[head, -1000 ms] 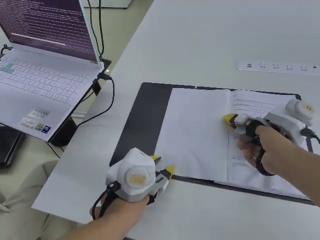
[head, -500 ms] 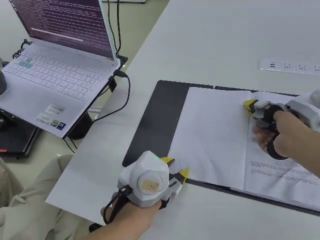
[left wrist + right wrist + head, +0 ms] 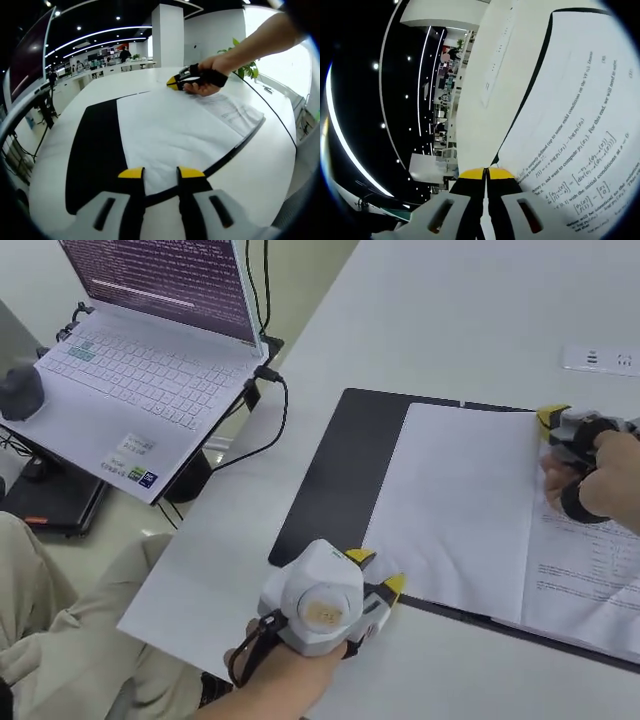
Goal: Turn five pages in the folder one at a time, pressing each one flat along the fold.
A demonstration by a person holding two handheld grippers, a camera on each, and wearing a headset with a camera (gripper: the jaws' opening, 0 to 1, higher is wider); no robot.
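Right gripper (image 3: 552, 420), jaws pressed together, bears on top of fold, likely flattening page (image 3: 460, 510); left gripper (image 3: 376, 571), jaws spread, apparently steadies folder (image 3: 335, 475) edge.

Your left gripper (image 3: 377, 572) has a white housing (image 3: 305, 590) with flat facets and rounded corners. On the back of the housing there is a round tan label (image 3: 323, 615). Its two jaws end in yellow caps. In the left gripper view these jaws are light grey, each with one dark slot and a black inner face. A black cord (image 3: 243, 652) makes a loop beside your left hand (image 3: 300, 672). Your right gripper (image 3: 552, 420) is white and grey, also with yellow caps. Black straps (image 3: 573, 502) go around your right hand (image 3: 610, 475). You wear beige trousers (image 3: 60, 640).
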